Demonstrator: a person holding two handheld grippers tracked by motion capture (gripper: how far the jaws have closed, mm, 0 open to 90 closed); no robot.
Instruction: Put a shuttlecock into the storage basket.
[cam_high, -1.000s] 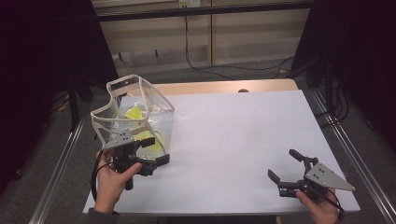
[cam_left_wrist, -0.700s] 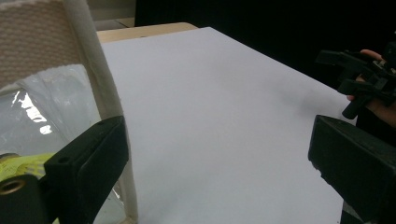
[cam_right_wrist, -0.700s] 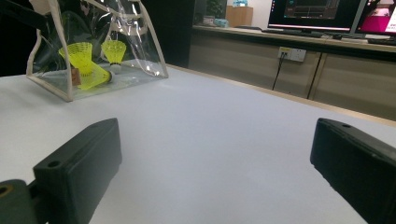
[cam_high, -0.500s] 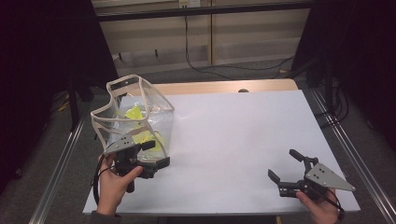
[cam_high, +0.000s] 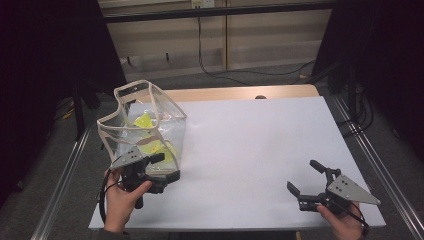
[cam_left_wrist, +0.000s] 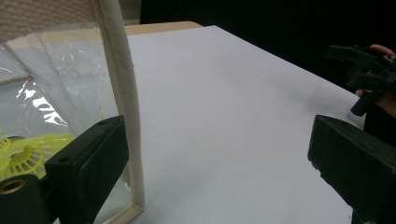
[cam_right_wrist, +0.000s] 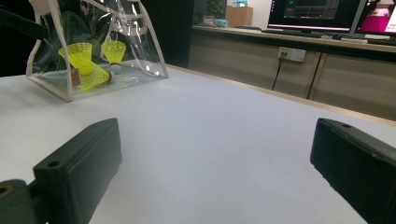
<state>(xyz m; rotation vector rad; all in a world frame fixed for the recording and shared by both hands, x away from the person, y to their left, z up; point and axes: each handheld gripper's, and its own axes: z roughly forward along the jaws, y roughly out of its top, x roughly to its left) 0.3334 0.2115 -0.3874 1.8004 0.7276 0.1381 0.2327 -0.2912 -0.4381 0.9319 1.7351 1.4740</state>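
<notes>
A clear plastic bag (cam_high: 142, 125) with beige trim stands on the left of the white table (cam_high: 250, 140). It holds yellow shuttlecocks (cam_high: 145, 121), also seen through its wall as shuttlecocks (cam_right_wrist: 88, 63) and a shuttlecock (cam_left_wrist: 23, 154). My left gripper (cam_high: 167, 167) is open at the bag's near right corner. The bag's beige corner seam (cam_left_wrist: 123, 107) stands between its jaws, close to the left one (cam_left_wrist: 217, 140). My right gripper (cam_high: 301, 175) is open above the table's front right, nothing between its jaws (cam_right_wrist: 215, 140). It also appears far off as the right gripper (cam_left_wrist: 364, 70).
Metal rails (cam_high: 65, 185) run along both sides of the table. A wooden strip (cam_high: 240, 93) edges its far side. Cabinets and lit monitors (cam_right_wrist: 317, 11) stand beyond the table. Bare white surface lies between the two grippers.
My left gripper has drawn slightly toward the table's near edge beside the bag's corner. The bag and the right gripper have stayed put.
</notes>
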